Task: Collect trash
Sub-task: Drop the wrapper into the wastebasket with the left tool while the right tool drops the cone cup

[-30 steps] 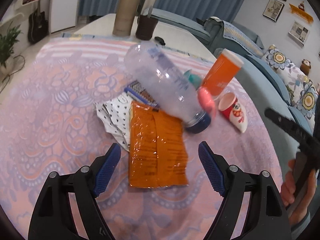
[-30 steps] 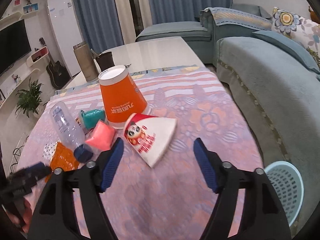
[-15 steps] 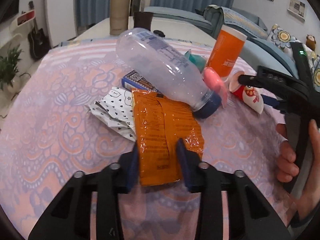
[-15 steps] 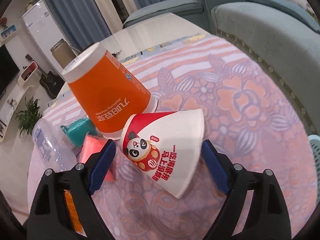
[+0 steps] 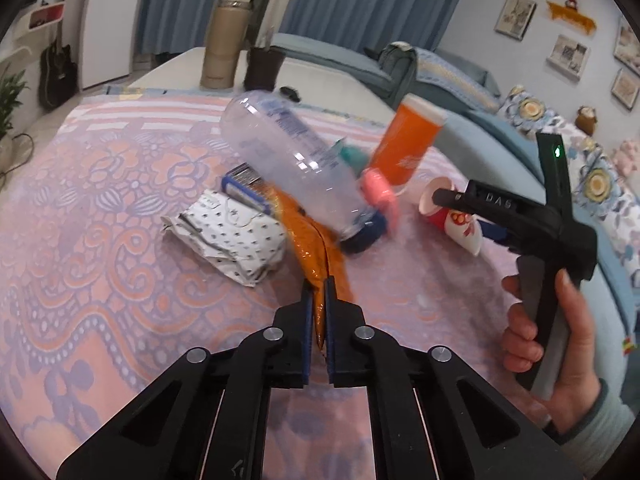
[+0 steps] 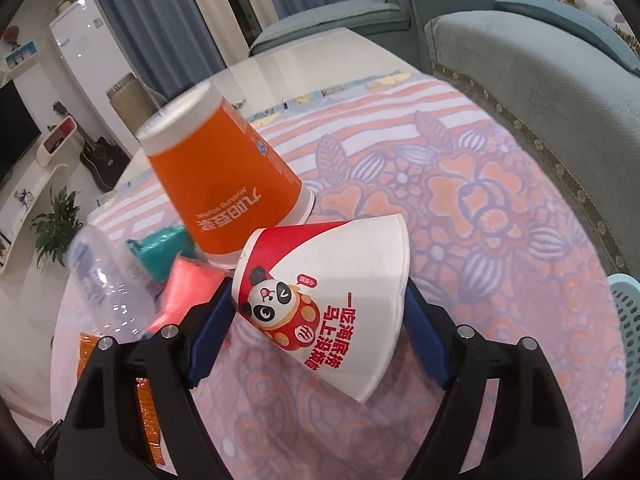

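Step in hand: two pieces of trash are being picked up at once, one by each gripper, from the cluster in the middle of the table (image 5: 100, 184).
Left gripper (image 5: 318, 312): the jaws are closed to a narrow slit and the near end of the orange snack wrapper (image 5: 316, 252) is pinched between the blue pads; the wrapper is folded upward into a ridge, and its far end is tucked under the clear plastic bottle (image 5: 292, 168).
Right gripper (image 6: 320, 320): the jaws are held wide and set on either side of the red-and-white paper cup (image 6: 328, 308), which lies on its side near the table's right edge; the pads are seen at or just beside the cup's wall, and whether they press it cannot be told.
Other trash: an upturned orange cup (image 6: 224, 176) is seen just behind the paper cup; a pink packet (image 6: 184, 292), a teal item (image 6: 160, 252), a dotted white wrapper (image 5: 232, 240) and a small blue box (image 5: 244, 188) are grouped around the bottle.
Bin: a pale blue basket (image 6: 628, 320) is visible off the table's right edge, beside the sofa (image 6: 540, 80).
Next move, left: a lift is judged to be called for, drawn back gently so the bottle is not rolled as the wrapper slides out from under it.
Next move, right: the jaws are judged to need closing lightly, since the thin cup is likely to crush or slip, before it is carried to the basket.
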Available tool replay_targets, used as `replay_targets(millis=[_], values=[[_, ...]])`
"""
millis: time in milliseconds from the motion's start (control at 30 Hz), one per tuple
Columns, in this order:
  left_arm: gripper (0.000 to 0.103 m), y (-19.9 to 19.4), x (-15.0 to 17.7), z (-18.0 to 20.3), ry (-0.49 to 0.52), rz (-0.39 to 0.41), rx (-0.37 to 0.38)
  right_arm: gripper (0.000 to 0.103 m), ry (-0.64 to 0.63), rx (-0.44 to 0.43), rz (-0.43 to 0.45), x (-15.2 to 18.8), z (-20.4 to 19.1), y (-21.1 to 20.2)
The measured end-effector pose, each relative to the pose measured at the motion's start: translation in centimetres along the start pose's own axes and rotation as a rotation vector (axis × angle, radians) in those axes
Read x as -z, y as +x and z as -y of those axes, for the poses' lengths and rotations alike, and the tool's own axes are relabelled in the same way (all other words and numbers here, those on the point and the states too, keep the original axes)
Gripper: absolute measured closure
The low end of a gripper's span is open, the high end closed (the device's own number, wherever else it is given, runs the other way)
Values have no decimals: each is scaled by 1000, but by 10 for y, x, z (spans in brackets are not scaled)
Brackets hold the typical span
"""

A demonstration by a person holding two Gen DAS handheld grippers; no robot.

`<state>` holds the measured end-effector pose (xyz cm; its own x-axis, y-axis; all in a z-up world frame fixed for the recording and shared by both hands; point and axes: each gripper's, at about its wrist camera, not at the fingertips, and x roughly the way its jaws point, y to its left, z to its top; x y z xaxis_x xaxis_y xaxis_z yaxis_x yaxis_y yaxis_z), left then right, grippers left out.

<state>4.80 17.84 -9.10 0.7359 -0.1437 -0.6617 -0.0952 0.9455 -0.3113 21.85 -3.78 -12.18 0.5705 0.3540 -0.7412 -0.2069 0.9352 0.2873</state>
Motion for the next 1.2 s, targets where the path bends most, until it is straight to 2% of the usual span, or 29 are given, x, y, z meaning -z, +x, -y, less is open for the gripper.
replay_targets(millis=[333, 400, 567, 633, 767, 867, 1033, 1200], values=[[102, -45, -10, 45, 78, 96, 111, 27, -20, 5, 144, 6, 23, -91], [102, -53, -13, 60, 105, 115, 136, 27, -5, -6, 162, 7, 33, -107], [102, -61, -25, 102, 168, 145, 211, 27, 14, 34, 228, 12, 60, -148], [102, -61, -29, 121, 199, 154, 235, 27, 54, 14, 235, 14, 79, -163], [102, -53, -38, 166, 257, 157, 299, 27, 108, 51, 267, 18, 118, -187], [102, -43, -41, 202, 299, 149, 342, 27, 136, 141, 292, 22, 149, -204], [102, -19, -36, 258, 364, 115, 393, 27, 205, 215, 311, 34, 201, -222], [102, 13, -21, 314, 432, 62, 437, 27, 284, 278, 279, 50, 248, -224]])
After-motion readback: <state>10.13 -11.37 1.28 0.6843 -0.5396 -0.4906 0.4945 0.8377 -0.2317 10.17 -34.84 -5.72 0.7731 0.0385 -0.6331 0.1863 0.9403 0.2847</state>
